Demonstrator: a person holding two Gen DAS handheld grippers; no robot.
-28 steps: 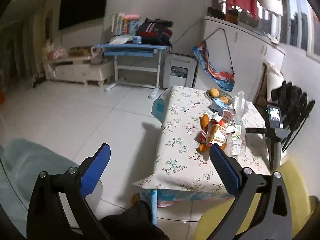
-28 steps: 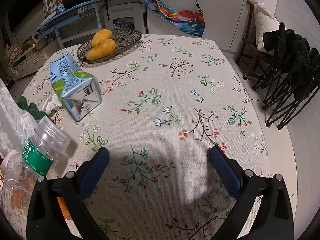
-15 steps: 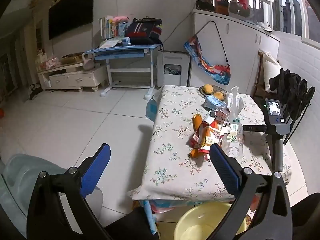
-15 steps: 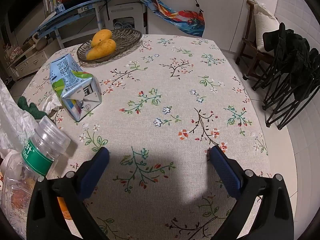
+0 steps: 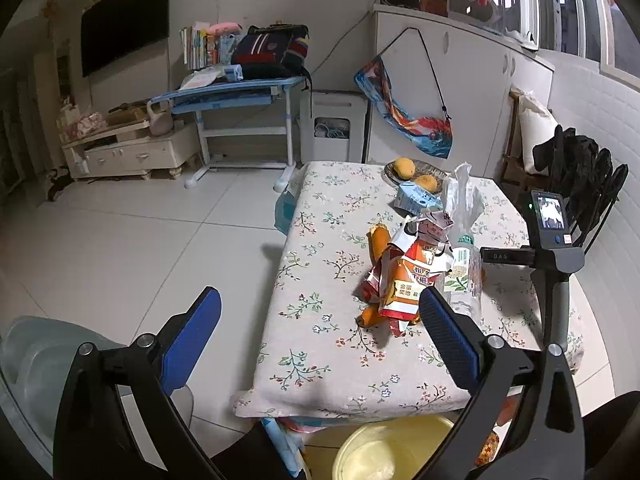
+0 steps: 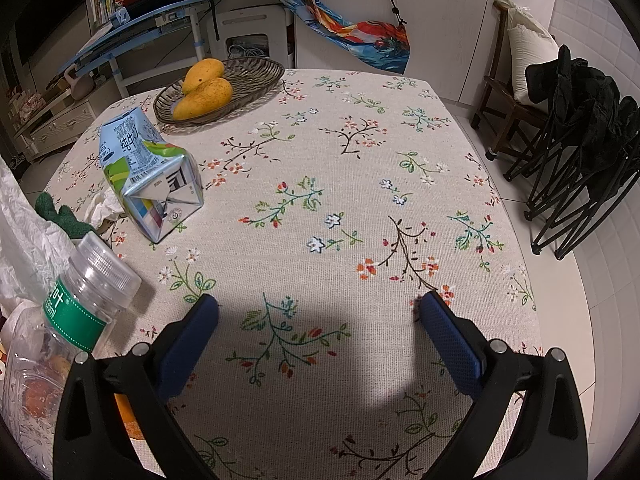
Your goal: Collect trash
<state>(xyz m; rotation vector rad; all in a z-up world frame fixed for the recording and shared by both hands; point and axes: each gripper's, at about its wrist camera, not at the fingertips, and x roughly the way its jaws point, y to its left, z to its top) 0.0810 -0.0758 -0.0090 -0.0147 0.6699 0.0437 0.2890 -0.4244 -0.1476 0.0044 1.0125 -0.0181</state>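
**Hovering over a cluttered table, both grippers spread and empty**

Seen now from farther back and higher than a second ago: floral-cloth table (image 5: 320,320) fully in the left view, yellow basin (image 5: 384,452) newly showing below its near edge — probably the place for trash. Left gripper (image 5: 320,332) wide apart, holding nothing, short of the table. Right gripper (image 6: 318,336) unmoved, fingers spread, low over bare cloth.

Heaped mid-table: orange snack wrappers (image 5: 404,280). Just right of them, clear plastic bottle (image 6: 76,320), long axis tilted, cap toward the table's centre. Beyond, blue milk carton (image 6: 148,176) lying flat, folded base facing the camera, top toward the fruit dish (image 6: 248,80).
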